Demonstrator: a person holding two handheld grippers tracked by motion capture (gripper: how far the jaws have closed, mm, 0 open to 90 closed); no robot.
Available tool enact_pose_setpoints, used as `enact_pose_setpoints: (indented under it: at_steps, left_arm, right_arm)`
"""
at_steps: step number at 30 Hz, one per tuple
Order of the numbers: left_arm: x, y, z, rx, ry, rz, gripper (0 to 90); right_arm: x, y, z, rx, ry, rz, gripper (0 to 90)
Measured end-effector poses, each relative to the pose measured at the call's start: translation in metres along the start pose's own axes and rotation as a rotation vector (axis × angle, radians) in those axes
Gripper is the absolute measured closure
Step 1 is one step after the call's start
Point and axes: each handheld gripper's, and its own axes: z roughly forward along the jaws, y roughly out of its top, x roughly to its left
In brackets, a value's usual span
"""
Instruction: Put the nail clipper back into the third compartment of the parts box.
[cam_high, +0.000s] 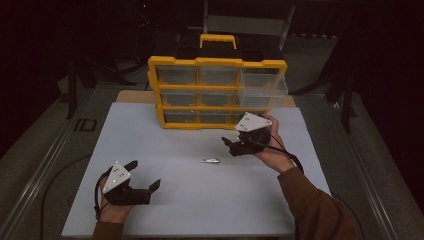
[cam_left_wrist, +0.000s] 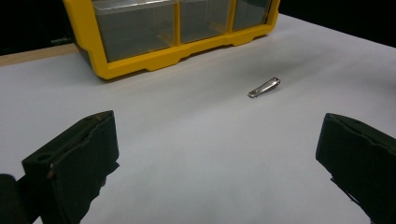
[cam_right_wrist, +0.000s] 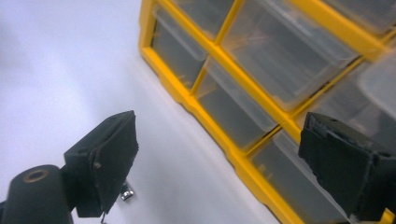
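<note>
A small metal nail clipper (cam_high: 212, 160) lies flat on the white table top (cam_high: 200, 200), alone near the middle. My left gripper (cam_high: 145, 175) rests low at the front left, open and holding nothing. In the left gripper view the nail clipper (cam_left_wrist: 264, 87) sits ahead and to the right of the open left gripper (cam_left_wrist: 219, 140). My right gripper (cam_high: 231, 146) hovers just right of the clipper, in front of the yellow organizer (cam_high: 217, 92). The right gripper (cam_right_wrist: 219, 154) is open with nothing in it. A bit of the clipper (cam_right_wrist: 126, 192) peeks from under its left jaw.
The yellow organizer (cam_left_wrist: 140, 60) holds three rows of clear drawers (cam_right_wrist: 285, 42) and a handle (cam_high: 218, 40) on top. Its top right drawer (cam_high: 262, 85) is pulled out above the right hand. Dark floor and a metal rail (cam_high: 45, 165) border the table.
</note>
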Motion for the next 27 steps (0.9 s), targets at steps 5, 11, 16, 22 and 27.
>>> enact_pose_setpoints:
  at_steps: [5,11,16,22,27]
  left_arm:
    - [0.000,0.000,0.000,0.000,0.000,0.001,0.1]
    - [0.000,0.000,0.000,0.000,-0.001,0.001,0.1]
    - [0.000,0.000,0.000,0.001,-0.003,0.002,0.1]
    - [0.000,0.000,0.000,0.001,-0.003,0.002,0.1]
    - [0.000,0.000,0.000,0.000,-0.004,0.000,0.1]
  right_arm:
    - [-0.002,0.000,0.011,0.046,0.071,0.004,12.6]
    - [-0.005,-0.004,0.024,0.092,0.121,0.010,11.7]
    - [-0.006,-0.007,0.034,0.129,0.157,0.005,12.2]
    - [-0.004,-0.007,0.045,0.182,0.185,-0.011,12.8]
    - [-0.001,-0.007,0.055,0.218,0.209,-0.031,12.8]
